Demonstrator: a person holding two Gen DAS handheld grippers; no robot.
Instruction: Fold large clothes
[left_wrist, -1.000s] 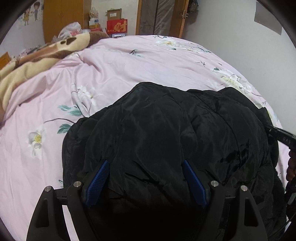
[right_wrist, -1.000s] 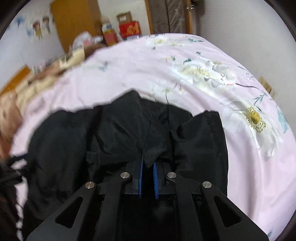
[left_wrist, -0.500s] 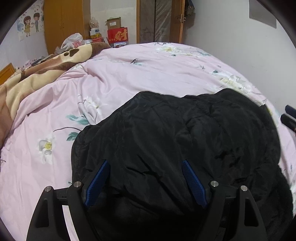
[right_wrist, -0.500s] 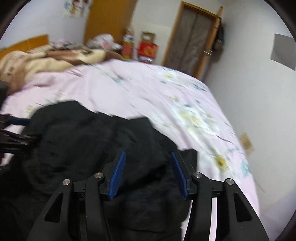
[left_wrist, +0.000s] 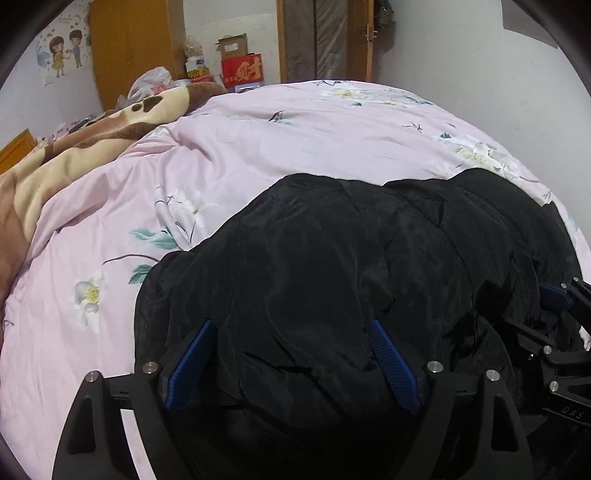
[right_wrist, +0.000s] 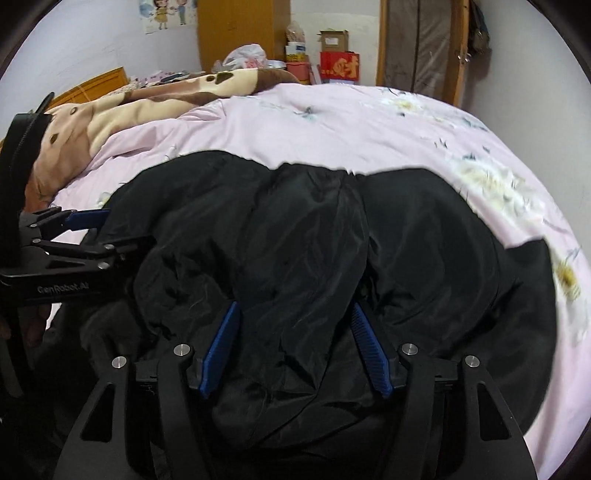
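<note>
on pink bedcover (left_wrist: 295, 140): black jacket (left_wrist: 351, 266), folded.

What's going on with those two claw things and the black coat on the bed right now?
Left gripper and right gripper: jaws opening, nothing pinched. Black coat bunched on the pink bedspread, fold unfinished. Nothing in the way.

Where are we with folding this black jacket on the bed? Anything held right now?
Done: the black jacket is gathered into a bulky bundle on the pink floral bedspread. In hand: nothing gripped. The left tool and right tool both straddle the fabric with jaws opening, pads not pinching. Left: the bundle looks lumpy, with a flap sticking out at its right edge, so tidying and perhaps another fold remain.
</note>
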